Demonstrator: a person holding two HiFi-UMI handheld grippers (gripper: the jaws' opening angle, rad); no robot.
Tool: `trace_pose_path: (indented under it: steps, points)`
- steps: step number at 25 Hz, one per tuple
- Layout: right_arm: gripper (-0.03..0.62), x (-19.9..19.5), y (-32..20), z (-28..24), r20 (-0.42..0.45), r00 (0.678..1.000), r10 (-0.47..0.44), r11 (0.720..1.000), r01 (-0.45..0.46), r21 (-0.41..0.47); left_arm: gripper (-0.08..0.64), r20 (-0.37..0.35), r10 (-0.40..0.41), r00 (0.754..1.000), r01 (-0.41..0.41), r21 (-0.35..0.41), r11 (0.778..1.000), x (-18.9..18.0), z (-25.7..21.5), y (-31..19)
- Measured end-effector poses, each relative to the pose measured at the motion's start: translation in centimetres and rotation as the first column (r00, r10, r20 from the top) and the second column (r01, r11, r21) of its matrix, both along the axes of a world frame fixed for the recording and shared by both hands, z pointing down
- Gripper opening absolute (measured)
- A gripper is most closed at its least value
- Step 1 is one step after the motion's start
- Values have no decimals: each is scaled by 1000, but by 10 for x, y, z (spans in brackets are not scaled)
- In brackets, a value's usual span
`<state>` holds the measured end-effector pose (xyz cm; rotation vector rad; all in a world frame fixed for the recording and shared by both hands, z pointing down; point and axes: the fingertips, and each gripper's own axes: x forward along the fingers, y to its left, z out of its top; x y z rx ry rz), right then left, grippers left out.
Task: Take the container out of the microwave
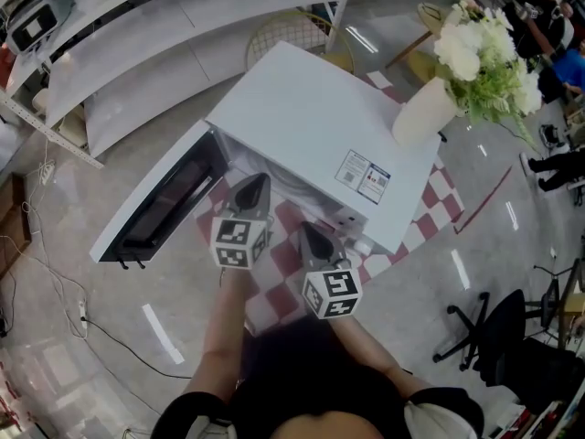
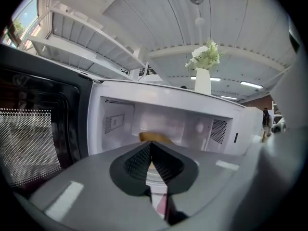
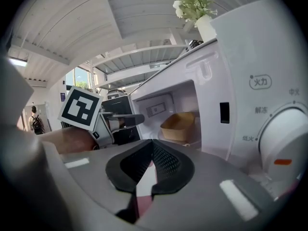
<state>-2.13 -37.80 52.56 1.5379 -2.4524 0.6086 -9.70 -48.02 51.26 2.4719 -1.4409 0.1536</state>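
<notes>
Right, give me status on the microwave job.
Left gripper and right gripper both shut, empty. Container inside the microwave, untouched. Door open, nothing blocking.

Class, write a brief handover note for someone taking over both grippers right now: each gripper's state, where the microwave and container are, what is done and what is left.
Left gripper: shut, empty, facing the open cavity.
Right gripper: shut, empty, beside the left one, nearer the control knob.
Microwave: its door stands open at the left.
Container: tan, inside the cavity, with neither gripper touching it.
Done: door open.
Left: open a gripper's jaws, reach in, grip the Container and bring it out.
</notes>
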Motion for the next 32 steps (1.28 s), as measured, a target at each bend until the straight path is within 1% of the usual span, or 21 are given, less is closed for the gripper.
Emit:
trace_pose_path:
  steps: [7, 12, 15, 18, 22, 26, 29, 32]
  points:
    - [0, 2, -12, 6, -10, 1000, 12, 1000, -12, -7, 11, -41, -10, 999, 10, -4, 1000, 6, 6, -18]
    - [0, 3, -17, 5, -62, 998, 15, 999, -13, 33, 32, -66, -11, 998, 9, -22, 1000, 8, 13, -30]
    - [0, 4, -19, 9, -62, 998, 14, 1000, -12, 23, 43, -83, -15, 996, 12, -33, 999, 9, 19, -38]
    - [0, 6, -19, 13, -68, 998, 7, 1000, -6, 13, 71, -111, -25, 994, 21, -36, 999, 11, 22, -47]
    - [0, 7, -20, 16, -72, 997, 6, 1000, -6, 4, 80, -148, -32, 988, 26, -42, 999, 15, 26, -57]
    - [0, 6, -19, 18, -74, 997, -3, 1000, 3, -2, 98, -159, -20, 987, 10, -63, 998, 20, 32, -66]
    - [0, 6, -20, 21, -76, 997, -12, 1000, 11, -10, 114, -169, -25, 985, 12, -79, 997, 21, 36, -74]
    - [0, 4, -20, 24, -75, 997, -22, 1000, 21, -20, 118, -162, -29, 986, 14, -93, 996, 21, 40, -80]
